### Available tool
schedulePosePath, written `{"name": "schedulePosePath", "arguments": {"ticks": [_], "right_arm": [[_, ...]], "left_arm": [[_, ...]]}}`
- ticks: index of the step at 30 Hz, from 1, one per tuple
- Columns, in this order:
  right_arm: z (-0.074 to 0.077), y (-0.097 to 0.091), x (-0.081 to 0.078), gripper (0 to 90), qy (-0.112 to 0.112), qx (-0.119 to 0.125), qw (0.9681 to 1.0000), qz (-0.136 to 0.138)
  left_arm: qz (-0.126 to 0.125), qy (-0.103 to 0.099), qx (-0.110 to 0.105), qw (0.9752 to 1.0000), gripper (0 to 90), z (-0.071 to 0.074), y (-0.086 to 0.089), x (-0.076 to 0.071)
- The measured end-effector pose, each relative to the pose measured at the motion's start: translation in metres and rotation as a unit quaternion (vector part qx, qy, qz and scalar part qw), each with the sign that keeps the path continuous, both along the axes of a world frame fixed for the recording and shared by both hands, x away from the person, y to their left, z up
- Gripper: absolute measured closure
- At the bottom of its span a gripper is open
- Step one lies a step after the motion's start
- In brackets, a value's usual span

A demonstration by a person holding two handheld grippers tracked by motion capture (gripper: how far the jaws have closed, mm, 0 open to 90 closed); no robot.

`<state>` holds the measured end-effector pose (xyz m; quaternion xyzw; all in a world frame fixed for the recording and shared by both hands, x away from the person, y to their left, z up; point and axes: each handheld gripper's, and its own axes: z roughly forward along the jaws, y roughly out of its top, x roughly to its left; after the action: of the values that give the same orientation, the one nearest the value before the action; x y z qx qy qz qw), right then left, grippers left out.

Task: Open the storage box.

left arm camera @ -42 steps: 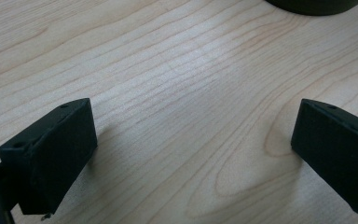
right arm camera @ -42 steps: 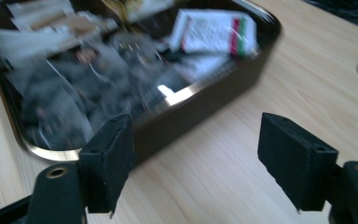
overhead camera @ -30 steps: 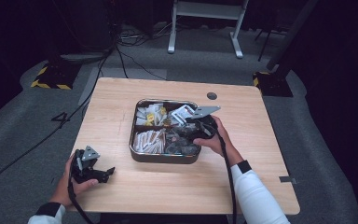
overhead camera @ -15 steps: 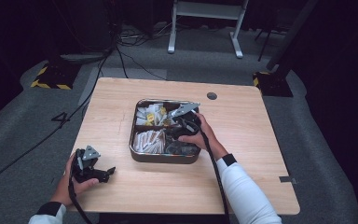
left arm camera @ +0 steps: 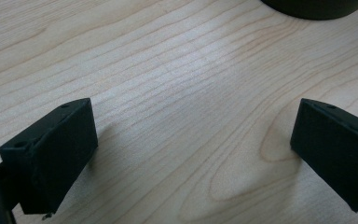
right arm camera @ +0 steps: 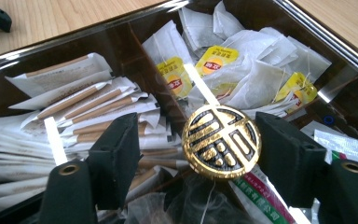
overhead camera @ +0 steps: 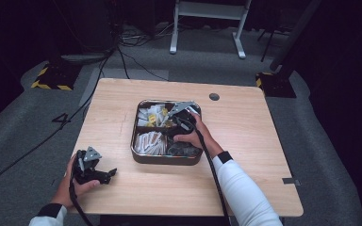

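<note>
1. The right gripper (overhead camera: 172, 123) is hanging low over the centre of a divided metal tray (overhead camera: 166, 159) on the wooden table (overhead camera: 245, 136), its jaws having just been closing slightly while standing wide.
2. A gold-and-black round knob (right arm camera: 221, 142) at the tray's middle is sitting between those jaws; the right pad looks to be touching it, the left one clear.
3. Tea bags (right arm camera: 242, 70) and paper sachets (right arm camera: 88, 109) are filling nearby compartments.
4. The left gripper (overhead camera: 104, 174) is resting on the table, jaws wide, gripping nothing.
</note>
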<state>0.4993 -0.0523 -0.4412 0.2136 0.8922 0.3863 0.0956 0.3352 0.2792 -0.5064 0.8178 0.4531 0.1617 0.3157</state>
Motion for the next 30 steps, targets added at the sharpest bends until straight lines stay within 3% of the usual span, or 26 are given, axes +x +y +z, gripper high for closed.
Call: {"name": "schedulePosePath", "arguments": {"ticks": [8, 20, 30], "right_arm": [[0.004, 0.001, 0.006, 57.6, 0.0, -0.005, 0.9997, -0.022], [0.005, 0.001, 0.005, 59.4, 0.0, -0.014, 0.9996, -0.025], [0.006, -0.01, 0.002, 59.5, 0.004, -0.017, 0.9997, -0.019]], "left_arm": [[0.001, 0.0, -0.001, 1.0, 0.8, 0.0, 0.0, 0.0], [0.0, 0.0, -0.001, 1.0, 0.8, 0.0, 0.0, 0.0], [0.001, 0.0, -0.001, 1.0, 0.8, 0.0, 0.0, 0.0]]}}
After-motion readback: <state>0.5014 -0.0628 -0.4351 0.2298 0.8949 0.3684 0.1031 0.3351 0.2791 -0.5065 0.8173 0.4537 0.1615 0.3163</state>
